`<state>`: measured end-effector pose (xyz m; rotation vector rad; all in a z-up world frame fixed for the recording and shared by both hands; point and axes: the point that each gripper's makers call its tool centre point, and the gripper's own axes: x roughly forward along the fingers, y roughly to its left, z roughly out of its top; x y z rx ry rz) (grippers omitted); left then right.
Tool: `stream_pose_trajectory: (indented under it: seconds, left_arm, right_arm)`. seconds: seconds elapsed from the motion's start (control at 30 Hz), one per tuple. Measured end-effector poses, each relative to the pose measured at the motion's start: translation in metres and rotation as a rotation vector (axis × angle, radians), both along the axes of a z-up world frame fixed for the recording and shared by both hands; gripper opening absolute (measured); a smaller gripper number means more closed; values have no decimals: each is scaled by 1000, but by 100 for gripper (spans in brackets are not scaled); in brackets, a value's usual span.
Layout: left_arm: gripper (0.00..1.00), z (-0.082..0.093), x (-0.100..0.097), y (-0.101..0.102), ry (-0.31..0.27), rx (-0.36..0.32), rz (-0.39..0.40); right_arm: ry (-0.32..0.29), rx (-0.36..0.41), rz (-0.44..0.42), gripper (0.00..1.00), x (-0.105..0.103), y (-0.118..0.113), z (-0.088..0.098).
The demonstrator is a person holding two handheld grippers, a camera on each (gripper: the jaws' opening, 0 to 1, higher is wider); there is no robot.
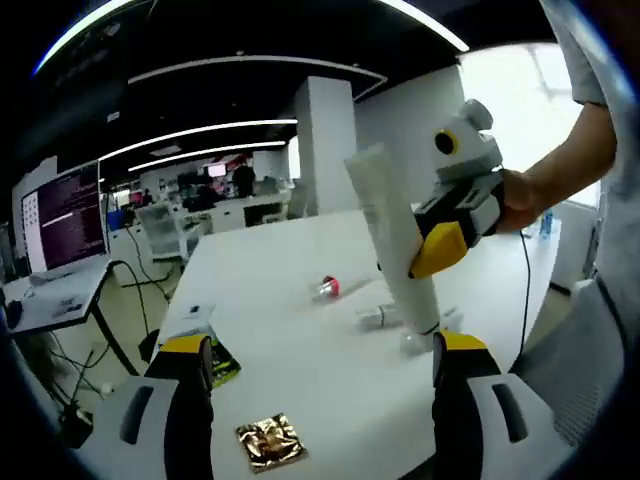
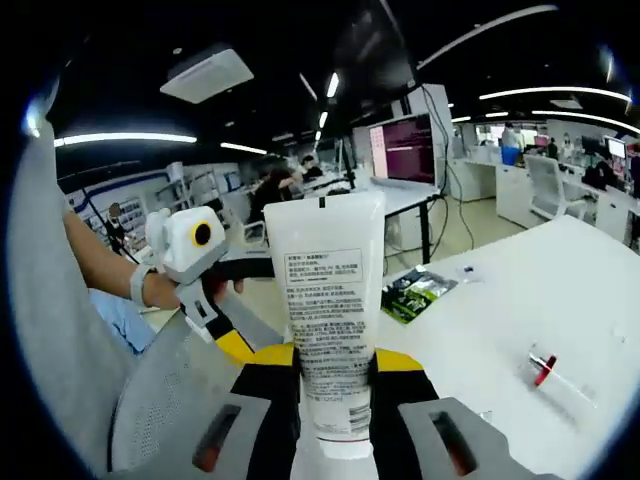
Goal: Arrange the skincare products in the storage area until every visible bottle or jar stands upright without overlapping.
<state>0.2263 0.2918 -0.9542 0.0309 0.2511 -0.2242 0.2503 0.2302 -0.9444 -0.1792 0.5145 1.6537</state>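
A white squeeze tube (image 1: 392, 235) is held in my right gripper (image 1: 425, 250), which is shut on its middle. The tube leans a little, with its cap end down at the white table (image 1: 290, 395) and its flat crimped end up. In the right gripper view the tube (image 2: 332, 300) rises between the closed jaws of my right gripper (image 2: 335, 370), printed label facing the camera. My left gripper (image 1: 322, 350) stands open over the table's near edge with nothing between its jaws. A small red-capped bottle (image 1: 325, 288) and a small clear vial (image 1: 375, 317) lie on their sides near the tube.
A gold foil sachet (image 1: 270, 442), a green sachet (image 1: 222, 365) and a white packet (image 1: 195, 315) lie at the table's near left. The left gripper (image 2: 238, 345) is held by a hand. A grey chair back (image 2: 165, 400) is close. Desks and monitors stand behind.
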Motion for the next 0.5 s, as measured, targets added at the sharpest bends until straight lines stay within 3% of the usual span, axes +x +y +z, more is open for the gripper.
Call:
stream_pose_trajectory:
  seconds: [0.4, 0.5]
  left_arm:
    - [87, 25, 1, -49, -49, -254, -125]
    - [87, 23, 1, -57, -43, -281, -130]
  right_arm:
    - [70, 101, -66, 18, -7, -14, 20]
    - [81, 110, -67, 18, -11, -18, 21]
